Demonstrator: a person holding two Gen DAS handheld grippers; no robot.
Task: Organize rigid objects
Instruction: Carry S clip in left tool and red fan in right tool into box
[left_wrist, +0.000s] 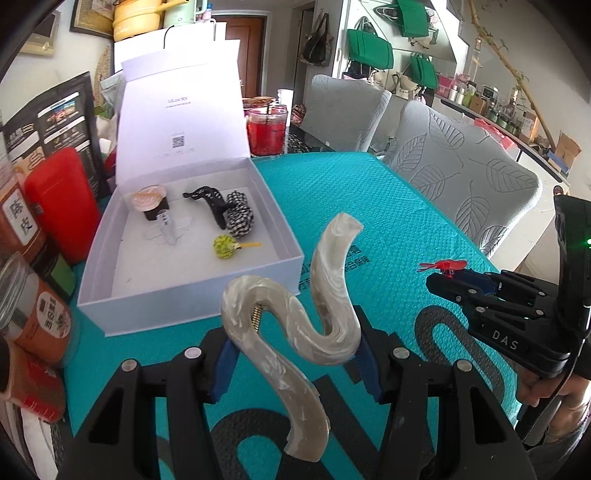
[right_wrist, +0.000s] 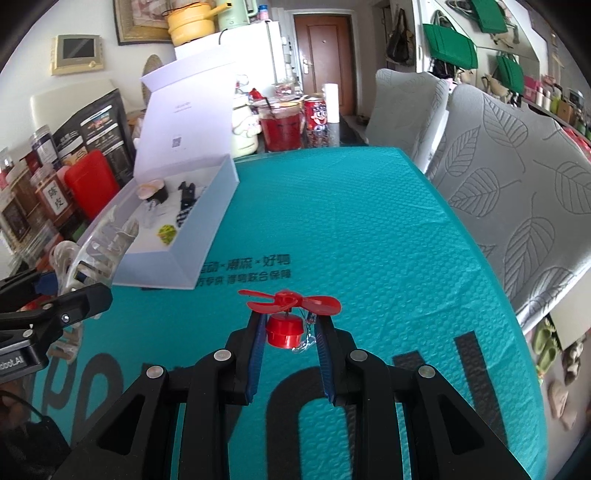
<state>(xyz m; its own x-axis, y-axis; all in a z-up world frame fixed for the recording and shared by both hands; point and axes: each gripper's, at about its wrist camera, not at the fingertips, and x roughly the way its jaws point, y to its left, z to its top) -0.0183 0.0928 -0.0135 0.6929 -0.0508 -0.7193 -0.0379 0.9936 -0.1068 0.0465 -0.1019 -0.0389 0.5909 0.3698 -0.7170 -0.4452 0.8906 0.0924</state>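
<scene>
My left gripper (left_wrist: 295, 354) is shut on a pearly white S-shaped hair clip (left_wrist: 288, 332), held above the teal mat near the front edge of the open white box (left_wrist: 192, 291). The box holds a pink-lidded jar (left_wrist: 149, 201), a clear clip (left_wrist: 166, 230), a black clip (left_wrist: 207, 201), a checkered scrunchie (left_wrist: 240, 218) and a yellow-green ball pin (left_wrist: 226, 246). My right gripper (right_wrist: 290, 334) is shut on a small red propeller toy (right_wrist: 286, 317), held above the mat to the right of the box (right_wrist: 177, 258). The right gripper also shows in the left wrist view (left_wrist: 454, 278).
Jars, a red case (left_wrist: 61, 203) and black packets line the left side of the box. A red drink jar (left_wrist: 266, 129) stands behind it. Two grey leaf-pattern chairs (left_wrist: 461, 184) stand along the table's right side. The teal mat (right_wrist: 351, 229) covers the table.
</scene>
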